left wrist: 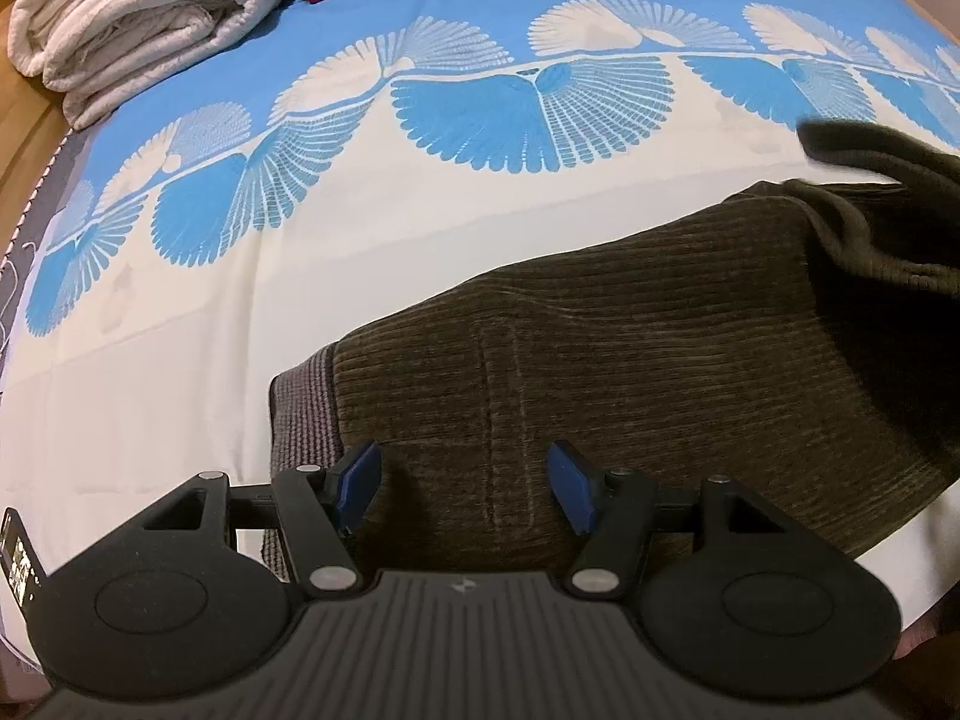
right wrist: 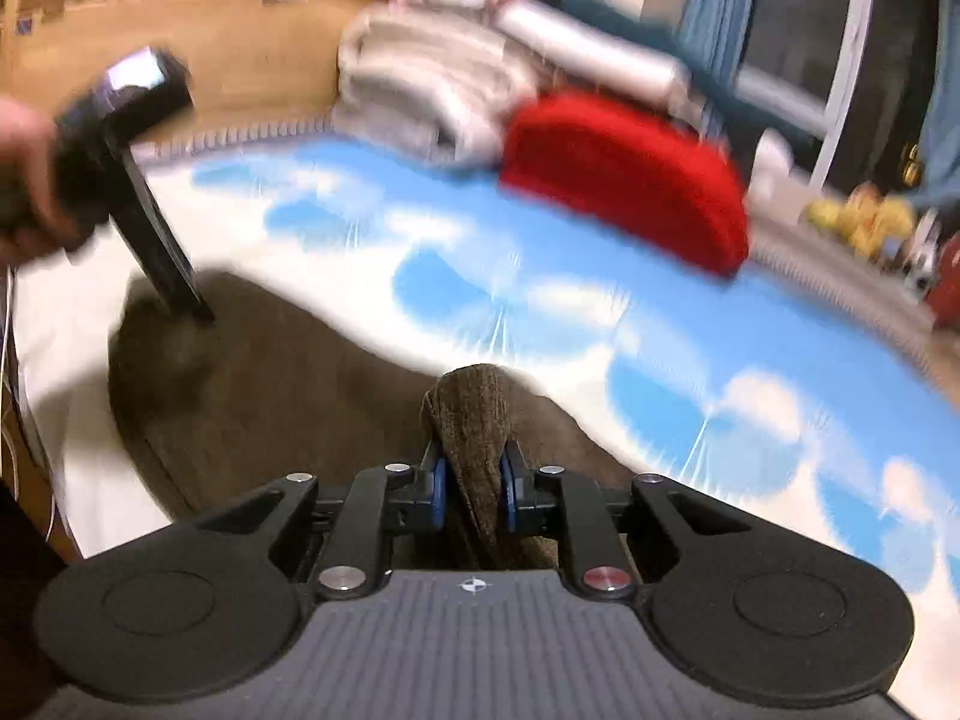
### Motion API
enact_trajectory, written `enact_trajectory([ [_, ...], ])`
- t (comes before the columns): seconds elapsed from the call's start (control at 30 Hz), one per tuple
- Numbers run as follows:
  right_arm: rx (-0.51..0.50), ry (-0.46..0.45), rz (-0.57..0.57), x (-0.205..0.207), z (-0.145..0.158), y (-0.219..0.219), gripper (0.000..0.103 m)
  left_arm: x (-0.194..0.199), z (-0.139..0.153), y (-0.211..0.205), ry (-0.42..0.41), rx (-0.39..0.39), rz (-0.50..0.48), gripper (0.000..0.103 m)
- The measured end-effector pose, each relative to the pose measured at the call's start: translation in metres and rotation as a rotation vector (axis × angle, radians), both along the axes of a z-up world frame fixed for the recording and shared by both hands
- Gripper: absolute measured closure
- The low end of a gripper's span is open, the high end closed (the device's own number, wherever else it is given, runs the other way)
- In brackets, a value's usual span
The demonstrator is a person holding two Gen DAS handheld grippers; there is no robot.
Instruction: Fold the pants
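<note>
On bedspread (left wrist: pixel 180 372): brown pants (left wrist: pixel 630 348); left tongs (left wrist: pixel 465 483) open above; right tongs (right wrist: pixel 471 489) pinching pants fold.

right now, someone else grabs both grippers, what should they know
Left gripper: open, over the pants near the waistband, gripping nothing.
Right gripper: shut on a bunch of the pants fabric, lifted off the bed.
Pants: brown corduroy, lying mostly flat on the blue and white bedspread, one part raised on the right.
Done: a fold seems under way, not laid down.
Left: carry the held fabric over, set it down, smooth.
</note>
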State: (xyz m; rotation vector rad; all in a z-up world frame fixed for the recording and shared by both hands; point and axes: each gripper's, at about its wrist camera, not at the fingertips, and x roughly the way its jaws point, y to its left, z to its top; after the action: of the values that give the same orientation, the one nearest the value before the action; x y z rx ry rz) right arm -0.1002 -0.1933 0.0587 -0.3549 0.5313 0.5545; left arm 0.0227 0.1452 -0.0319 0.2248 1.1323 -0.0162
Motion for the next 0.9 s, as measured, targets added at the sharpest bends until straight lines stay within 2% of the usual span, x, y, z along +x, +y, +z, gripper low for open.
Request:
enact_trajectory([
  [0.1, -0.069, 0.022, 0.118, -0.019, -0.018, 0.014, 0.084, 0.003, 0.001, -0.007, 0.005, -0.007, -0.001, 0.036],
  [0.17, -0.153, 0.135, 0.175, -0.02, -0.049, 0.024, 0.08, 0.006, 0.003, -0.012, 0.004, -0.03, 0.002, 0.036],
  [0.23, -0.222, 0.235, 0.174, -0.016, -0.075, 0.027, 0.079, 0.009, 0.005, -0.021, 0.0, -0.067, 0.0, 0.036],
  [0.33, -0.161, 0.242, 0.172, -0.017, -0.064, 0.017, 0.07, 0.018, 0.011, -0.04, -0.029, -0.138, -0.024, 0.037],
  [0.4, -0.073, 0.247, 0.149, -0.015, -0.048, 0.001, 0.061, 0.024, 0.013, -0.053, -0.048, -0.194, -0.041, 0.045],
  [0.47, -0.001, 0.25, 0.087, -0.01, -0.035, -0.019, 0.059, 0.032, 0.014, -0.068, -0.053, -0.251, -0.046, 0.068],
  [0.53, 0.064, 0.26, -0.008, -0.001, -0.027, -0.043, 0.059, 0.038, 0.017, -0.085, -0.08, -0.292, -0.069, 0.074],
  [0.63, 0.129, 0.265, -0.175, 0.012, -0.022, -0.077, 0.059, 0.046, 0.02, -0.115, -0.1, -0.35, -0.131, 0.075],
  [0.7, 0.088, 0.271, -0.28, 0.015, -0.029, -0.094, 0.059, 0.049, 0.02, -0.137, -0.115, -0.382, -0.184, 0.075],
  [0.73, 0.035, 0.283, -0.338, 0.017, -0.037, -0.101, 0.059, 0.051, 0.018, -0.148, -0.109, -0.392, -0.21, 0.075],
  [0.77, -0.027, 0.31, -0.383, 0.019, -0.048, -0.106, 0.059, 0.053, 0.016, -0.16, -0.101, -0.394, -0.235, 0.075],
  [0.83, -0.146, 0.428, -0.424, 0.024, -0.075, -0.118, 0.059, 0.055, 0.011, -0.181, -0.103, -0.387, -0.292, 0.074],
  [0.9, -0.112, 0.457, -0.444, 0.025, -0.081, -0.128, 0.059, 0.059, 0.003, -0.197, -0.093, -0.36, -0.328, 0.074],
])
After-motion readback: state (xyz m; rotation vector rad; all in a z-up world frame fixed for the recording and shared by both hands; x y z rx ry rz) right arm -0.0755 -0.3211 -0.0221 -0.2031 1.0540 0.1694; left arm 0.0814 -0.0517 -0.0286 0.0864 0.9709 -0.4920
